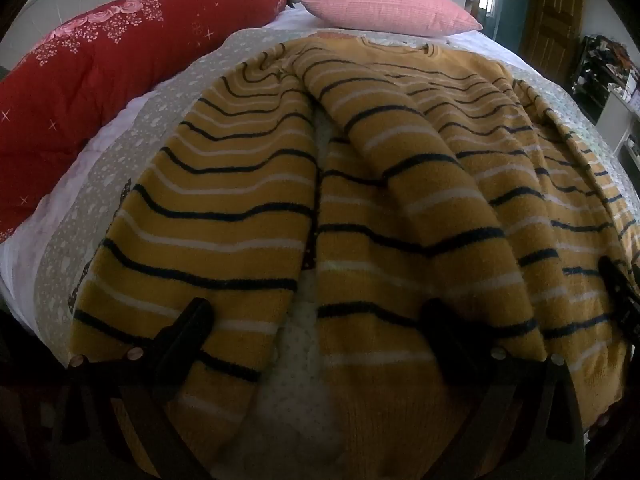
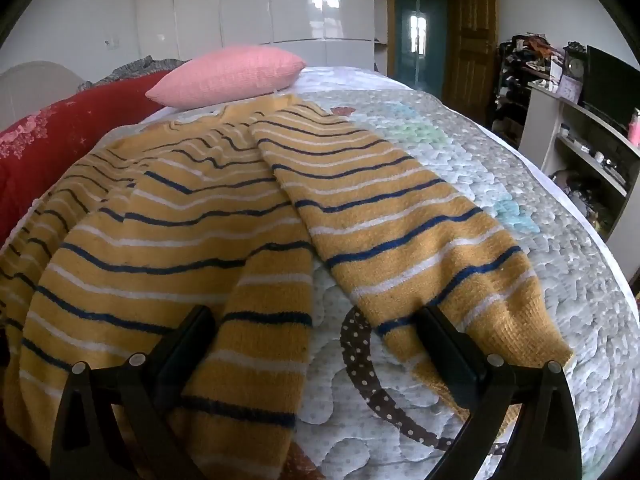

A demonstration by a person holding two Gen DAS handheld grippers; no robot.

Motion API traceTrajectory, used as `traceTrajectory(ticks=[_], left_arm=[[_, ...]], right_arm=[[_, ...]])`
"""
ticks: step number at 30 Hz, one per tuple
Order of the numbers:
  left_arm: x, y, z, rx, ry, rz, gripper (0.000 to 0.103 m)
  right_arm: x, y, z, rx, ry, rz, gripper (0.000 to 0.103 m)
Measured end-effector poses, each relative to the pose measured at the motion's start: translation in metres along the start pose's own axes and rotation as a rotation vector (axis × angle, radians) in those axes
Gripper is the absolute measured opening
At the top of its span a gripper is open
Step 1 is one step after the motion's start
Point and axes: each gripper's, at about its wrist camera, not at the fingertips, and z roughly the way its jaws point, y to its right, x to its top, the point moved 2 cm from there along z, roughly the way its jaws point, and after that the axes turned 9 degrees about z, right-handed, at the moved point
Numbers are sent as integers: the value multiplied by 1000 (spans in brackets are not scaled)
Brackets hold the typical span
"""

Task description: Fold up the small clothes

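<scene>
A mustard-yellow knitted sweater [image 1: 248, 184] with navy and white stripes lies spread on the bed, neck toward the pillows. It also shows in the right wrist view [image 2: 168, 240]. Its two sleeves run down toward me. My left gripper [image 1: 316, 320] is open just above the hem area, one finger over the left sleeve, the other over the body. My right gripper [image 2: 316, 328] is open and low, straddling the gap between the body and the right sleeve [image 2: 400, 248]. Neither holds cloth. The right gripper also appears at the right edge of the left wrist view [image 1: 622, 300].
The bed has a grey-white quilted cover [image 2: 520, 208]. A pink pillow [image 2: 228, 74] and a red quilt [image 1: 80, 80] lie at the head. Shelves [image 2: 592, 148] and a shoe rack stand past the bed's right edge. White wardrobes stand behind.
</scene>
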Motion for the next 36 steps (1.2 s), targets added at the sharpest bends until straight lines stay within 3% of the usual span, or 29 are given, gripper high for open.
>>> traceTrajectory(ticks=[13, 28, 36], left_arm=[[8, 2, -3, 1, 4, -3, 103], [1, 2, -10, -5, 3, 23, 103], [-10, -11, -31, -34, 43, -25, 103]], right_arm=[[0, -1, 0, -20, 10, 39, 103], [-5, -7, 4, -104, -5, -76, 103], [-6, -6, 5, -59, 2, -42, 103]])
